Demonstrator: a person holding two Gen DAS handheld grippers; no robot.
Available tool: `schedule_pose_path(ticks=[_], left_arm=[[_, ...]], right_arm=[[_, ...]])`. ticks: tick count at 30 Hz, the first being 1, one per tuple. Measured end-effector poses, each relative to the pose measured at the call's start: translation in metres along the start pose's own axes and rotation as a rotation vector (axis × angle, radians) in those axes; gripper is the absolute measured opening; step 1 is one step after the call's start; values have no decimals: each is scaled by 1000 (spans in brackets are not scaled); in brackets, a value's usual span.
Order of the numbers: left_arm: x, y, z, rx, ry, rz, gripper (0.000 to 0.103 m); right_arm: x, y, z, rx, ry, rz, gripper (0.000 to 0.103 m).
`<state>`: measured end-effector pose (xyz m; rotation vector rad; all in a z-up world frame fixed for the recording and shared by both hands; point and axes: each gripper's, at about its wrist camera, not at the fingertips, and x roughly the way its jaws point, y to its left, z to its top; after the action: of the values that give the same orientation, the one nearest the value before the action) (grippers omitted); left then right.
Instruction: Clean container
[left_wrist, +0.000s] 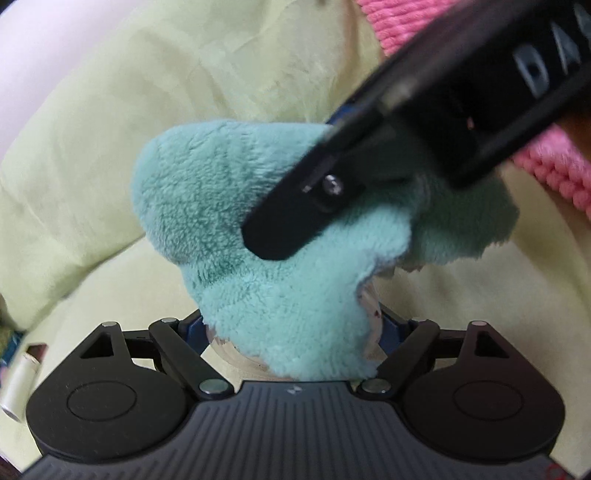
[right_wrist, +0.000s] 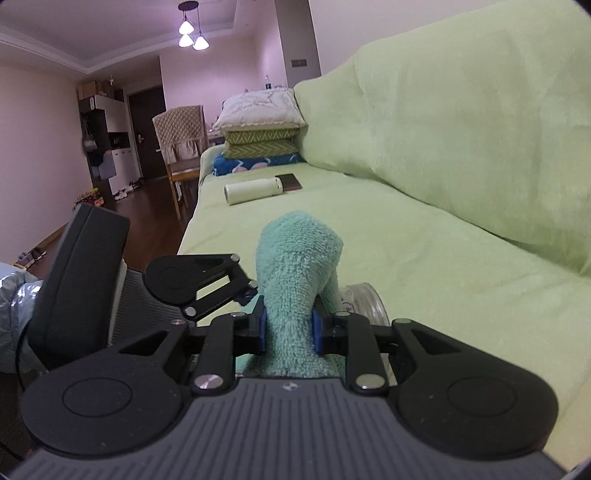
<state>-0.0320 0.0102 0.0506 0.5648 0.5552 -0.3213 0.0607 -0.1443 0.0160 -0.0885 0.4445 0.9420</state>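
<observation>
A teal fluffy cloth (left_wrist: 266, 236) fills the middle of the left wrist view and drapes over a round clear container (left_wrist: 236, 352) held between the left gripper's jaws. My left gripper (left_wrist: 295, 332) is shut on the container, which the cloth mostly hides. My right gripper (right_wrist: 290, 326) is shut on the teal cloth (right_wrist: 299, 266), bunched upright between its blue pads. The clear container (right_wrist: 364, 301) shows just behind the cloth on the right, above the green sofa seat. The right gripper's finger (left_wrist: 295, 221) presses into the cloth in the left wrist view.
A green-covered sofa (right_wrist: 424, 240) runs ahead, backrest on the right. On the seat farther off lie a white cylinder bottle (right_wrist: 253, 190), a dark flat phone (right_wrist: 290, 181) and stacked pillows (right_wrist: 262, 125). A pink knitted sleeve (left_wrist: 554, 170) is at the right. Wooden floor and chair stand left.
</observation>
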Motion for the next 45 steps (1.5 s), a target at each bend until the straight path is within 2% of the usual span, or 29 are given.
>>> schedule_pose_path(ticks=[4,9,11,12,13,14,16,17,19,21,22,23,25,27,31,34,37,40,43,45], left_arm=[[1,4,-1,9,-3,8,85],[2,10,1,9,-13,8,85],[2,15,2,-1,-14,5,85],[-6,-2,6,-18,-14,-2,85],[-18,-25,10,-60,-11,-29,86],[-23,-24,4,-128,-7,-78,86],[-35,-16,16,-280,-2,-178,87],[-35,-10,16,-323,-1,-204,87],[-36,-9,13,-345,-1,-215,86],[-43,-12,24,-261,-8,-157,86],[-46,-25,33,-179,-16,-99,86],[-31,-51,47,-84,-24,-33,86],[-24,-78,52,69,-38,55,86],[-26,-86,49,135,-47,83,86],[-28,-82,51,107,-49,52,86],[-29,-77,51,77,-45,37,85],[-29,-74,54,57,-46,24,85],[-30,-76,55,69,-49,30,85],[-30,-74,57,64,-56,28,85],[-31,-73,58,60,-61,26,85]], right_arm=[[6,-5,1,-14,-19,-101,19],[7,-16,1,35,-26,-213,19],[4,-24,0,94,-19,-225,19],[2,-27,-2,113,-16,-224,19],[1,-28,-3,124,-15,-219,19],[0,-28,-3,136,-14,-213,19],[-3,-29,-3,159,-13,-201,20],[-5,-29,-4,171,-12,-195,20],[-4,-34,-3,185,-4,-190,20],[-5,-34,-1,178,12,-192,20],[-7,-32,1,163,17,-191,20],[-9,-29,3,142,18,-181,20],[-12,-19,7,86,8,-123,20],[-11,-9,9,38,16,-51,20],[-3,4,3,-7,34,56,20],[-1,-4,1,46,-1,69,19],[3,1,1,-25,-11,-10,19],[6,-1,1,-41,-22,-104,19],[8,-11,-1,-20,-29,-198,19],[6,-20,-3,28,-31,-220,19]])
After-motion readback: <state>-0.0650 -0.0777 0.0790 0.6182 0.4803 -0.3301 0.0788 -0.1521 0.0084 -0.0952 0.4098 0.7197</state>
